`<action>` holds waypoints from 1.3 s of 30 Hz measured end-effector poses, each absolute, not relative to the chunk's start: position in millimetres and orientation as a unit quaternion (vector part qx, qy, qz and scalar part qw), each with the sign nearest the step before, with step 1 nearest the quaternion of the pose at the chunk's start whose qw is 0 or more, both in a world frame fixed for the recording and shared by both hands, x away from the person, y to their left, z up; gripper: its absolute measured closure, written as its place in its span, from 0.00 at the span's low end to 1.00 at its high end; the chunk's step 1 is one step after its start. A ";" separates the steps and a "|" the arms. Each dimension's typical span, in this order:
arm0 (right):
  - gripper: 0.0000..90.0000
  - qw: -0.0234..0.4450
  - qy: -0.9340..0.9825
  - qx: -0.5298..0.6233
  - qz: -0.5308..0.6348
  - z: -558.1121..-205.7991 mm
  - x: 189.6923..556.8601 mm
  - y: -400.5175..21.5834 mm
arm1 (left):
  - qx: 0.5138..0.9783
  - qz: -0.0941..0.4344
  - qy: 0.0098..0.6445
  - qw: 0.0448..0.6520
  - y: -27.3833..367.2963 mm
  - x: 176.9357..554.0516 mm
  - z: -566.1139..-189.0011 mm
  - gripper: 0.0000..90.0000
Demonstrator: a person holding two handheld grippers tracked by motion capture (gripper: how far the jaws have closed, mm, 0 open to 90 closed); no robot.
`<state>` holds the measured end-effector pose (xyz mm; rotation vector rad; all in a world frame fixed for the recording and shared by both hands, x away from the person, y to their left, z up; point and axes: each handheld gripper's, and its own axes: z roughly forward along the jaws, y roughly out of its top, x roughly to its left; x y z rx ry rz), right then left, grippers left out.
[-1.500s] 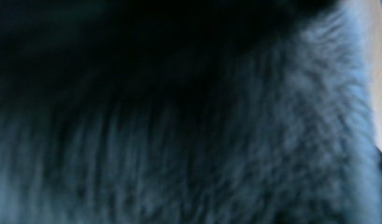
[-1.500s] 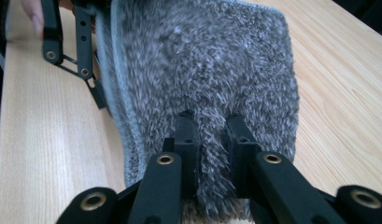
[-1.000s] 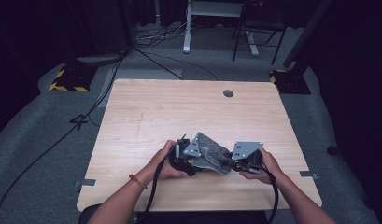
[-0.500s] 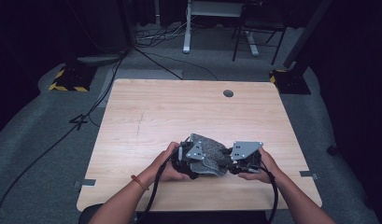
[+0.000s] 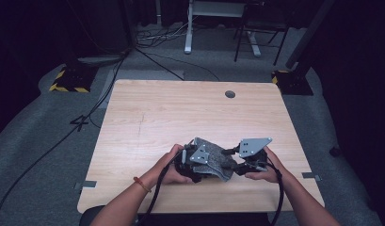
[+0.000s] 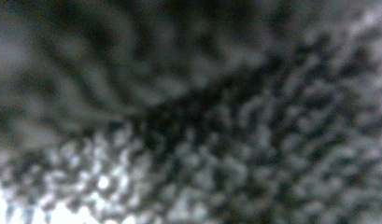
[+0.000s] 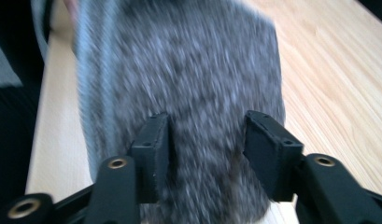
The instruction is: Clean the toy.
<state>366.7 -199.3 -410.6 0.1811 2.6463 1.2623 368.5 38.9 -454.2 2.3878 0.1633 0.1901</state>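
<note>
The left gripper view is very blurred and it shows a grey knitted cloth [image 6: 254, 140] very close to the camera. The cloth has a speckled pattern of dark and light dots, and they are clearest in the lower and right parts. In the upper left part the pattern becomes soft dark stripes that bend across the frame. A darker band, maybe a fold, goes from the middle toward the upper right. At the bottom left corner there is a small bright white patch under the cloth's edge.
</note>
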 end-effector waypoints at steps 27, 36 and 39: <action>0.92 0.100 0.897 0.060 0.426 -409.0 354.7 -189.6 | 0.932 0.092 0.063 0.344 34.3 366.6 -456.5 0.38; 0.93 0.151 0.914 0.076 0.370 -414.4 358.4 -176.4 | 0.933 0.103 0.070 0.337 39.4 367.2 -455.7 0.38; 0.93 0.147 0.916 0.092 0.362 -420.8 365.5 -186.3 | 0.930 0.100 0.072 0.346 42.2 367.0 -452.9 0.38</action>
